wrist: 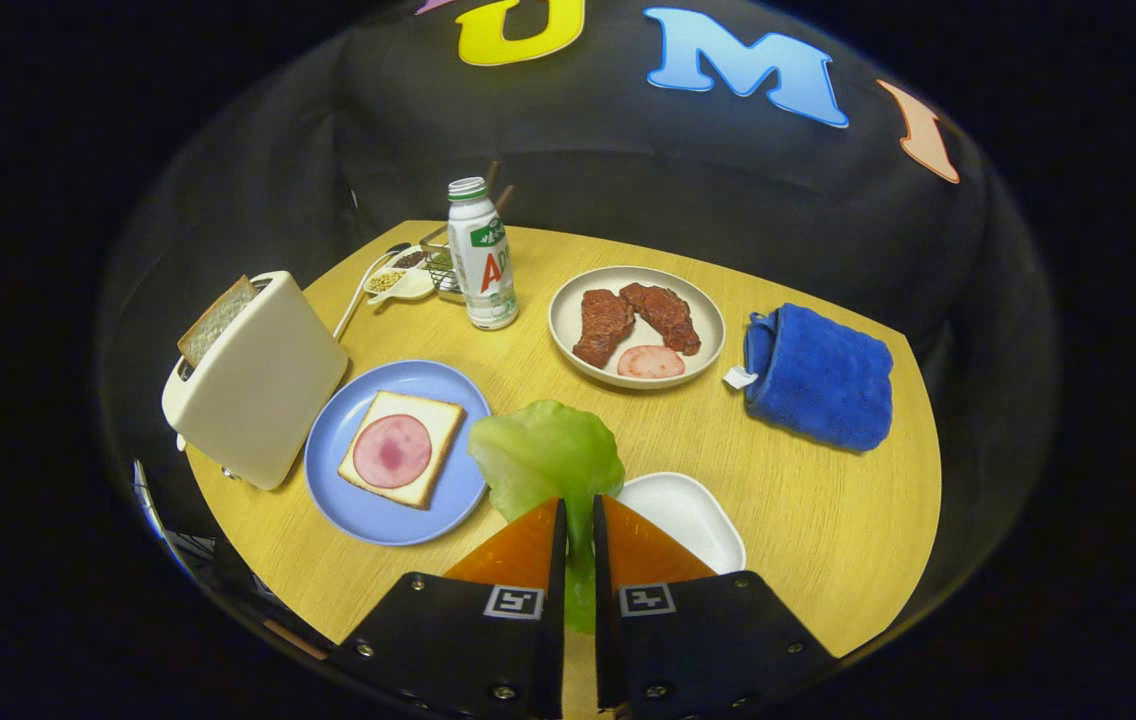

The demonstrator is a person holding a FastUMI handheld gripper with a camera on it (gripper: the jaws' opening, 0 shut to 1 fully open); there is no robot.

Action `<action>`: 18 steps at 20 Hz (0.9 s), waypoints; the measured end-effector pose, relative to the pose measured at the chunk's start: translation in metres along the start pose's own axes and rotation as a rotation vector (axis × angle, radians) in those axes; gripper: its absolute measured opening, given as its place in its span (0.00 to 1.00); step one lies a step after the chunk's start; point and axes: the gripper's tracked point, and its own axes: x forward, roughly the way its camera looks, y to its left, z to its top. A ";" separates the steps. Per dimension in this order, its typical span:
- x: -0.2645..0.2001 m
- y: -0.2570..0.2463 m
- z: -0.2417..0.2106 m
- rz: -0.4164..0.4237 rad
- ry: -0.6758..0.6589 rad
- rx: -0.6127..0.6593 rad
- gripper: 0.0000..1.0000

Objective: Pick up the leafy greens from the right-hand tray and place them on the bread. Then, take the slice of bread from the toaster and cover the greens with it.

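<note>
Now the tongs (579, 520) pinch a pale green, glossy, crinkled lettuce leaf (546, 455), lifted above the wooden counter (808, 500) between the blue plate (368, 515) and white tray (693, 515).

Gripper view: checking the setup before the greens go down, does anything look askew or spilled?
Nothing spilled. The tongs pinch the pale green lettuce leaf. Only the tan bread slice leans, tilted in the cream toaster, which itself looks tilted. The ham-topped bread lies flat on the round blue plate.
</note>
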 end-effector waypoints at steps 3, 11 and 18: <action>0.006 0.023 0.011 0.022 -0.001 -0.031 0.13; 0.033 0.079 0.040 0.035 -0.030 -0.151 0.13; 0.063 0.120 0.029 0.091 0.023 -0.168 0.13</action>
